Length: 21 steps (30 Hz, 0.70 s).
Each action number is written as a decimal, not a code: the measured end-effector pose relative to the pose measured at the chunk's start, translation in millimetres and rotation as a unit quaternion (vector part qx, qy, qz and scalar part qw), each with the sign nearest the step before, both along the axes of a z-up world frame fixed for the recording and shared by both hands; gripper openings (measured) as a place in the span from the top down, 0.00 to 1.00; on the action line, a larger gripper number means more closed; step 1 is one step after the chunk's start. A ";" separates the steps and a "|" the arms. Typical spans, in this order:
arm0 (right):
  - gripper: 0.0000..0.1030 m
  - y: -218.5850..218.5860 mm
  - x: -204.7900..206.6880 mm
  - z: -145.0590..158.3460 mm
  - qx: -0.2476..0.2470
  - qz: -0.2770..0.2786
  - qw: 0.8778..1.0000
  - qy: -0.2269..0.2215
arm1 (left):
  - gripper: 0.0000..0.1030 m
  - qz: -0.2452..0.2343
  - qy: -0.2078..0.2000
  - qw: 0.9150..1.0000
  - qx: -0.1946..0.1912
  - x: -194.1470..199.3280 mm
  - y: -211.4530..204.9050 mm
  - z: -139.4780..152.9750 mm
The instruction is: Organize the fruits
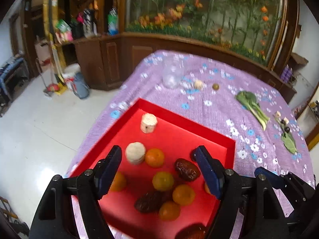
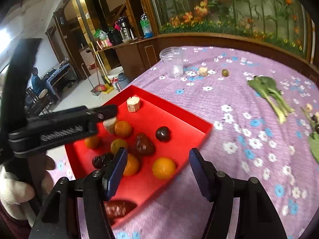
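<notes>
A red tray (image 1: 179,122) (image 2: 199,127) sits on the purple flowered cloth. It holds several small oranges (image 1: 154,158) (image 2: 163,168), dark dates (image 1: 187,169) (image 2: 144,144), a dark plum (image 2: 162,133) and two pale sugarcane chunks (image 1: 148,123) (image 2: 133,104). My left gripper (image 1: 158,171) hovers open and empty over the tray; it shows from the side in the right wrist view (image 2: 105,113). My right gripper (image 2: 156,171) is open and empty above the tray's near right corner.
On the cloth beyond the tray stand a clear plastic jar (image 2: 173,62), a pale chunk (image 2: 203,71), a small green fruit (image 2: 225,72), a leafy green (image 2: 269,93) and small bits at the right edge (image 1: 283,119). A wooden cabinet stands behind. The table's left edge drops to the floor.
</notes>
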State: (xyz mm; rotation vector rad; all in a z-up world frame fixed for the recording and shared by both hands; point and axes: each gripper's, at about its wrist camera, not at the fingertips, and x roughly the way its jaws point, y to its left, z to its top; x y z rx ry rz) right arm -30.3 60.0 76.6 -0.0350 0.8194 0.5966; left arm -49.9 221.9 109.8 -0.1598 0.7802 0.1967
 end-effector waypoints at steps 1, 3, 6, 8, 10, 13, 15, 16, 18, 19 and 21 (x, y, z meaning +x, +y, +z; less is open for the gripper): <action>0.30 -2.4 -4.6 0.8 -0.001 -0.001 1.000 -0.005 | 0.26 0.014 -0.017 1.000 0.013 -12.6 -3.4 5.8; 0.29 -8.9 -17.8 3.5 -0.001 -0.006 1.000 -0.015 | 0.22 0.032 -0.046 0.998 0.028 -31.9 -7.5 15.2; 0.29 -16.9 -31.5 6.4 0.003 -0.010 1.000 -0.021 | 0.14 0.065 -0.095 0.992 0.043 -64.5 -15.0 31.7; 0.29 -22.4 -41.1 8.4 0.009 -0.014 1.000 -0.025 | 0.10 0.084 -0.128 0.987 0.050 -86.4 -19.4 42.7; 0.28 -28.6 -53.2 11.7 0.012 -0.018 0.999 -0.032 | 0.04 0.096 -0.156 0.982 0.055 -104.1 -22.7 52.4; 0.25 -35.1 -69.4 18.0 0.017 -0.021 0.999 -0.047 | 0.00 0.115 -0.197 0.972 0.060 -131.0 -27.8 67.4; 0.23 -37.9 -79.0 22.9 0.019 -0.021 0.998 -0.059 | 0.00 0.128 -0.209 0.967 0.063 -142.5 -29.4 73.8; 0.22 -38.9 -84.3 25.5 0.020 -0.021 0.997 -0.065 | 0.00 0.137 -0.211 0.966 0.065 -147.2 -30.3 75.8; 0.22 -40.1 -94.0 30.7 0.021 -0.018 0.997 -0.076 | 0.00 0.158 -0.209 0.962 0.072 -155.3 -32.0 78.0; 0.21 -40.7 -99.1 33.1 0.021 -0.015 0.996 -0.083 | 0.00 0.162 -0.208 0.962 0.074 -157.1 -32.8 78.3; 0.19 -39.9 -108.2 37.7 0.021 -0.011 0.995 -0.094 | 0.00 0.164 -0.206 0.962 0.075 -162.2 -34.8 77.4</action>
